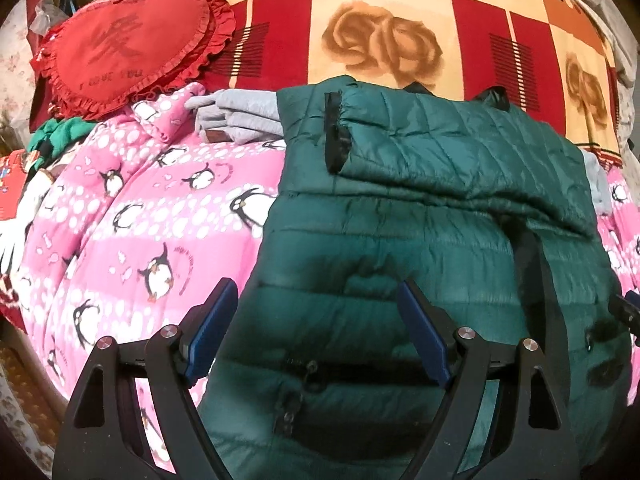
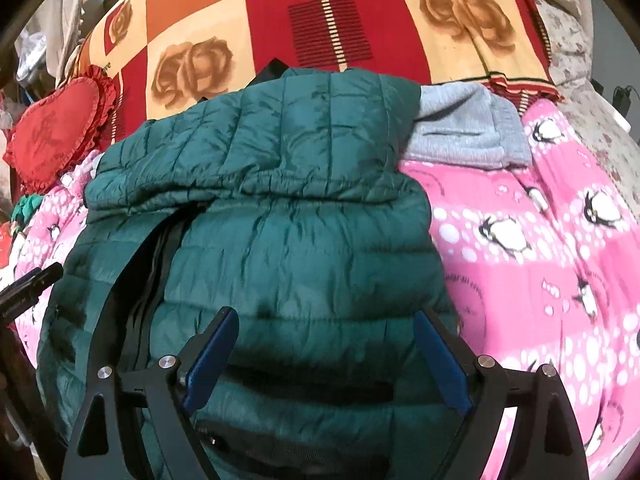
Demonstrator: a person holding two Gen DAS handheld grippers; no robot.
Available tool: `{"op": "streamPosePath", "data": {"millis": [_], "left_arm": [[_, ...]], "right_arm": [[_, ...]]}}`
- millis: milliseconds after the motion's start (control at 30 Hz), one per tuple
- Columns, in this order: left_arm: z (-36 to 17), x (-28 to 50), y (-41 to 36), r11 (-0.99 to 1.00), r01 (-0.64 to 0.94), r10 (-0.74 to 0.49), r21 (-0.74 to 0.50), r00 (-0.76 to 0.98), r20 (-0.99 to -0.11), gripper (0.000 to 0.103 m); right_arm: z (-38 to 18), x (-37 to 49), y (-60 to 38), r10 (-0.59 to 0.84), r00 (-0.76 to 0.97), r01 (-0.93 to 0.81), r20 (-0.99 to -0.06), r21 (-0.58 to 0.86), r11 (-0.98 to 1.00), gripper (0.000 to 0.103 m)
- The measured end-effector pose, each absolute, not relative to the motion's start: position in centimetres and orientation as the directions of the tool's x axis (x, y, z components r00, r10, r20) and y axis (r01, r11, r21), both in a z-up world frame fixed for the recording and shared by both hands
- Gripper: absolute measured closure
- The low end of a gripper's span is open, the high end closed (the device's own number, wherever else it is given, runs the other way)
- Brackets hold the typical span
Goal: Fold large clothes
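Left wrist view: the left gripper (image 1: pixel 312 320) hangs released and empty over the near left part of the green jacket (image 1: pixel 420 240), whose sleeve (image 1: pixel 440 148) lies folded across just ahead. Sleeves look done; the next move probably calls for gripping the near hem to fold it forward. The pink quilt (image 1: pixel 140 220) spreads left, with a red cushion (image 1: pixel 128 44) well ahead.

Right wrist view: the right gripper (image 2: pixel 326 348) is likewise released above the jacket's near right half. A grey garment (image 2: pixel 464 128), partly under the jacket's far right, could snag.

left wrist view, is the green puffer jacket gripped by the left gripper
No: the left gripper hangs open over the green puffer jacket, its blue pads clear of the fabric.
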State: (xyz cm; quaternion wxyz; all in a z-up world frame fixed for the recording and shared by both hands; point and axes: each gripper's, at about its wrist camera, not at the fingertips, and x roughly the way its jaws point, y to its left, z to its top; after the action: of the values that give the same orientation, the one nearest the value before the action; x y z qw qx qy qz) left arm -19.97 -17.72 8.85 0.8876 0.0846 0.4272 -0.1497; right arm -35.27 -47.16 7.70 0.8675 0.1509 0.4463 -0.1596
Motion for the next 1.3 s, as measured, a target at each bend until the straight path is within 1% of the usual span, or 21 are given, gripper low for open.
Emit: {"op": "streamPosePath", "data": {"millis": [167,567,867,1100,1300], "left_arm": [[8.5,-21.0,-16.9,0.942,0.335,-0.195,0.013,0.579,-0.791,0.021],[7.6,-23.6,-15.2,0.941,0.335,-0.172,0.042,0.584,-0.793,0.021],[6.7,-25.1,-13.8,0.942,0.333,-0.17,0.035,0.565,-0.807,0.021],[6.7,-26.2,-12.9,0.942,0.335,-0.173,0.035,0.573,-0.801,0.021],[6.8,-27.0,-12.2,0.942,0.336,-0.18,0.026,0.567,-0.804,0.021]], "right_arm": [[7.2,-36.6,-46.1,-0.133,0.543,0.416,-0.829,0.128,0.9,0.016],[7.1,-39.5,-44.5,-0.142,0.536,0.424,-0.832,0.119,0.898,0.016],[7.0,-41.0,-43.6,-0.141,0.514,0.417,-0.846,0.103,0.903,0.013],[6.8,-42.4,-42.7,-0.154,0.498,0.409,-0.854,0.074,0.91,0.013],[7.0,-43.5,-42.6,-0.154,0.497,0.416,-0.854,0.079,0.906,0.012]]}}
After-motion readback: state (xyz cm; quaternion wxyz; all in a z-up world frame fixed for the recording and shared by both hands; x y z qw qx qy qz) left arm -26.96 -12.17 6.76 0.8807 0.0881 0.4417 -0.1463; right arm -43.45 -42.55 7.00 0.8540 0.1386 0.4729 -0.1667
